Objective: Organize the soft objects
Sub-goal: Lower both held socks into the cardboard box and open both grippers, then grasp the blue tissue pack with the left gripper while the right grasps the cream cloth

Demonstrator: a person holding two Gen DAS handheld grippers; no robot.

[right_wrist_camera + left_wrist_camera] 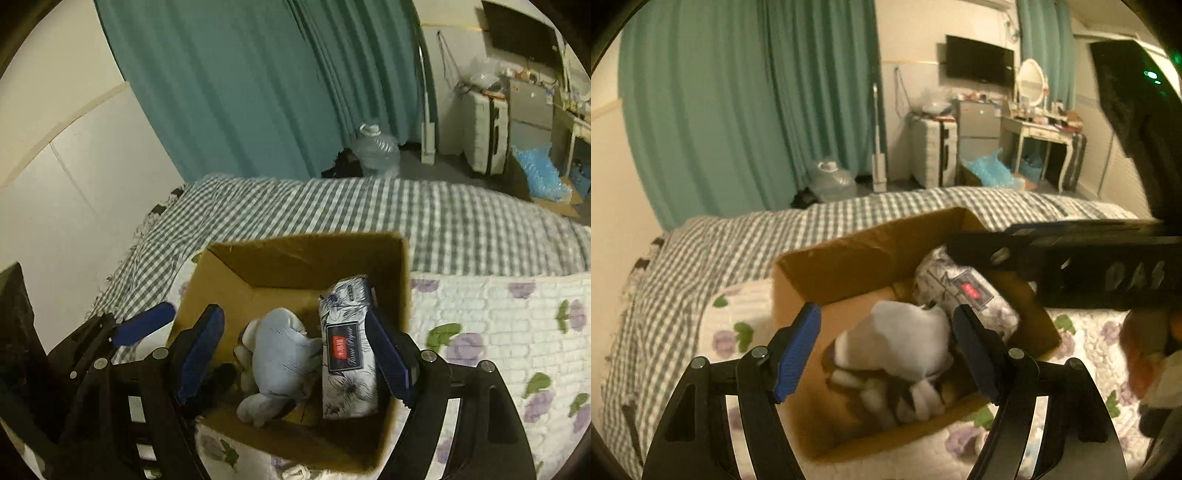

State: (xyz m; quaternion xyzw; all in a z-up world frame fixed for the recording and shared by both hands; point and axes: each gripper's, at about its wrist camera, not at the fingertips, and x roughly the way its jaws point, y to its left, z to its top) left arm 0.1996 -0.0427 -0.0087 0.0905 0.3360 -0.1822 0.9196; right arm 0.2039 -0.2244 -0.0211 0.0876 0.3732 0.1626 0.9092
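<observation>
An open cardboard box (849,266) (295,258) sits on the bed. Inside lie a pale plush toy (905,343) (280,358) and a floral tissue pack with a red label (964,295) (347,354) against the right wall. My left gripper (886,350) is open and empty, hovering over the plush toy. My right gripper (295,354) is open and empty above the box, its fingers either side of the toy and tissue pack. The right gripper body (1071,266) crosses the left wrist view; a left finger (144,325) shows at the left of the right wrist view.
The box rests on a white floral quilt (498,332) over a grey checked bedspread (720,251) (369,214). Teal curtains (738,103), a water jug (376,151), a suitcase (934,151) and a dressing table (1041,129) stand beyond the bed.
</observation>
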